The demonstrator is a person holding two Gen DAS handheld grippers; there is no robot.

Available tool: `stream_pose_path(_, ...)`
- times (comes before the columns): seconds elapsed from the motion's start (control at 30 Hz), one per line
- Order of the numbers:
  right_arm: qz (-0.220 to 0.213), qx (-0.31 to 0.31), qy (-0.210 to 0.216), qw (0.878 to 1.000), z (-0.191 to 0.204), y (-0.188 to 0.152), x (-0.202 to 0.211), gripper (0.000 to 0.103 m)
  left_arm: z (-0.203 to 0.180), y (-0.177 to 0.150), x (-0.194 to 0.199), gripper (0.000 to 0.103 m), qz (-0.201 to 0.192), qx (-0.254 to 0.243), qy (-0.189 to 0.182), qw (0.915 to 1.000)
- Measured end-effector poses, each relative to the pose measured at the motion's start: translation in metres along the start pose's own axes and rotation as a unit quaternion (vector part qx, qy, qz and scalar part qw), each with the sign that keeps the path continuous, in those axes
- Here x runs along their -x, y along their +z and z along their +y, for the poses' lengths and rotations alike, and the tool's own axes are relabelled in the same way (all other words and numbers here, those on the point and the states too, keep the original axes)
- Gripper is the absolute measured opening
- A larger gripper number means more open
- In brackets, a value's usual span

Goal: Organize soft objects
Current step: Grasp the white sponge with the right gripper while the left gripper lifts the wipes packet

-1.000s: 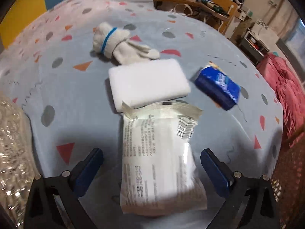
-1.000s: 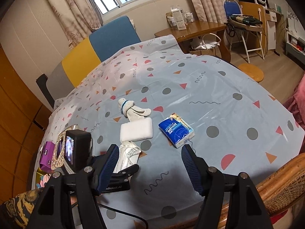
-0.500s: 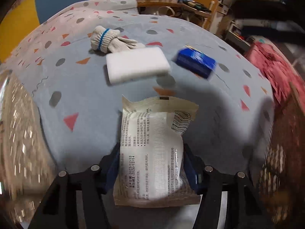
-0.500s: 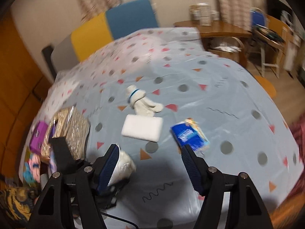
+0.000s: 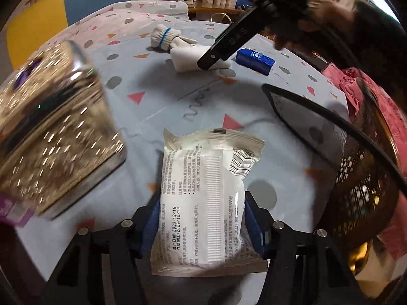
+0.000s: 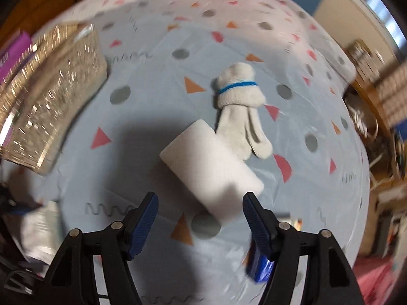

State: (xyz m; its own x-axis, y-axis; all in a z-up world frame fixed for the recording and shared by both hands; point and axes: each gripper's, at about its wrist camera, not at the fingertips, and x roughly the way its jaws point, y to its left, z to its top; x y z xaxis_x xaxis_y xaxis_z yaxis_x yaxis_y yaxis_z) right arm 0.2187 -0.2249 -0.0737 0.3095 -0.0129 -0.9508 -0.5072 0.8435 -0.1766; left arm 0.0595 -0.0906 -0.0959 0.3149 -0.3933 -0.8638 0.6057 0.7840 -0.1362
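Note:
My left gripper (image 5: 201, 218) is shut on a white printed packet (image 5: 203, 198) and holds it above the table. My right gripper (image 6: 201, 211) is open just above the near end of a white sponge block (image 6: 211, 167); it also shows in the left wrist view (image 5: 218, 48) over the sponge (image 5: 185, 58). A rolled white glove with a blue band (image 6: 239, 101) lies beyond the sponge and shows in the left wrist view too (image 5: 165, 38). A blue tissue pack (image 5: 254, 61) lies right of the sponge, partly behind my right finger (image 6: 259, 267).
A shiny gold woven basket (image 5: 51, 132) stands at the left, also in the right wrist view (image 6: 48, 91), with purple items beside it. A dark wicker chair (image 5: 361, 178) and a black cable are at the right. The spotted tablecloth (image 6: 152, 63) covers the table.
My left gripper closed on the packet and carried it back toward the basket. My right gripper swung in and dropped low over the sponge.

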Motion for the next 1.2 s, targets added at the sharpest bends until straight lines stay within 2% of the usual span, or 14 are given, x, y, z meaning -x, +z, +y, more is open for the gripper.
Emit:
stream_pose_path(0.07,0.011,0.024,-0.018,0.999,0.003,0.007,-0.007,0.079,0.005,-0.005,0.003,0.061,-0.003,0.006,-0.006,1.0000)
stream_pose_path(0.2,0.032,0.056,-0.051,0.997,0.003,0.022,-0.025,0.079,0.014,-0.010,0.006,0.061,-0.012,0.035,-0.021,0.9991)
stream_pose_path(0.3,0.043,0.057,-0.048,0.996,0.002,0.030,-0.034,0.079,0.012,-0.010,0.005,0.061,-0.014,0.034,-0.017,0.9992)
stream_pose_path(0.37,0.035,0.043,-0.034,0.998,-0.001,0.032,-0.033,0.077,0.010,-0.010,0.004,0.061,-0.018,0.031,-0.015,0.9992)
stream_pose_path(0.4,0.035,0.036,-0.025,0.998,-0.003,0.032,-0.033,0.063,0.010,-0.010,0.004,0.061,-0.019,0.031,-0.015,0.9992)
stream_pose_path(0.5,0.031,0.017,-0.017,0.999,0.000,0.026,-0.027,0.061,0.010,-0.009,0.003,0.062,-0.025,0.038,-0.017,0.9988)
stream_pose_path(0.7,0.023,-0.035,0.041,0.998,0.025,0.001,-0.009,0.061,0.017,-0.020,0.013,0.062,-0.038,0.042,-0.018,0.9982)
stream_pose_path(0.83,0.005,-0.069,0.036,0.997,0.038,-0.015,0.004,0.061,0.018,-0.024,0.018,0.061,-0.039,0.043,-0.014,0.9982)
stream_pose_path(0.9,-0.001,-0.095,0.062,0.994,0.039,-0.016,0.013,0.061,0.019,-0.026,0.021,0.061,-0.038,0.046,-0.011,0.9981)
stream_pose_path(0.93,0.014,-0.094,0.077,0.992,0.042,-0.016,0.011,0.061,0.020,-0.028,0.023,0.061,-0.037,0.048,-0.010,0.9981)
stream_pose_path(1.07,0.046,-0.109,0.058,0.991,0.047,-0.016,-0.002,0.063,0.022,-0.033,0.028,0.061,-0.038,0.056,-0.005,0.9977)
stream_pose_path(1.2,0.030,-0.168,0.071,0.983,0.030,-0.018,-0.010,0.064,0.024,-0.039,0.033,0.061,-0.039,0.060,-0.001,0.9974)
